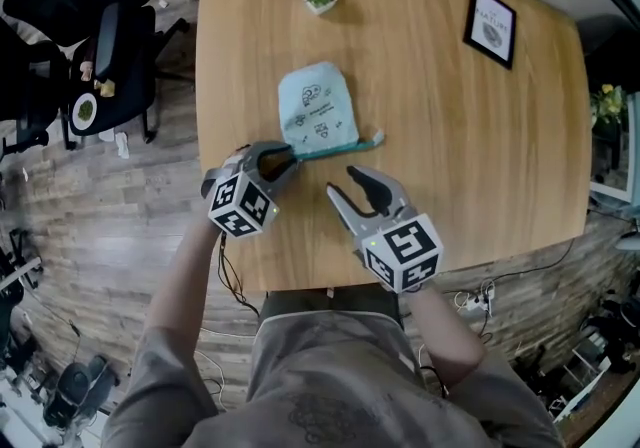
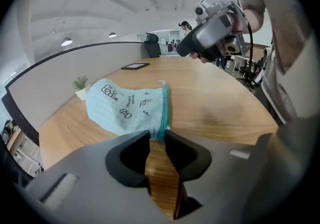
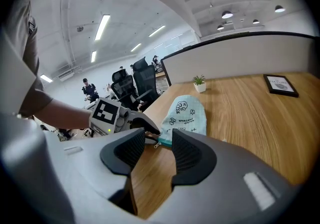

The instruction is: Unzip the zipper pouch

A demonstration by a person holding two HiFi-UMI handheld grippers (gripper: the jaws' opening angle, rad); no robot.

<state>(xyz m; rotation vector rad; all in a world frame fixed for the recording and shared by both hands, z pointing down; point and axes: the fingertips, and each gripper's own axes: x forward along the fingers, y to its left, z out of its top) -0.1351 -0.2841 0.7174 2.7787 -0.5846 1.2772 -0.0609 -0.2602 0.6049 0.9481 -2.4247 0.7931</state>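
Pale-blue zipper pouch (image 1: 318, 108) lies flat on the wooden table (image 1: 480, 156), teal zip edge facing me. My left gripper (image 1: 289, 160) stands parted at its corner, not clamped; my right gripper (image 1: 341, 182) gapes empty nearby.

Open-plan office: swivel chairs (image 3: 145, 78), desk partition (image 3: 240, 53), strip lights (image 3: 102, 27) (person (image 3: 89, 88) standing beyond).

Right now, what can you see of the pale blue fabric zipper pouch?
The pale blue fabric pouch lies flat on the wooden table, rounded end away, dark doodles on top. A teal zipper band along its near edge looks shut. The left gripper's open jaws stand at its left corner; contact unclear.
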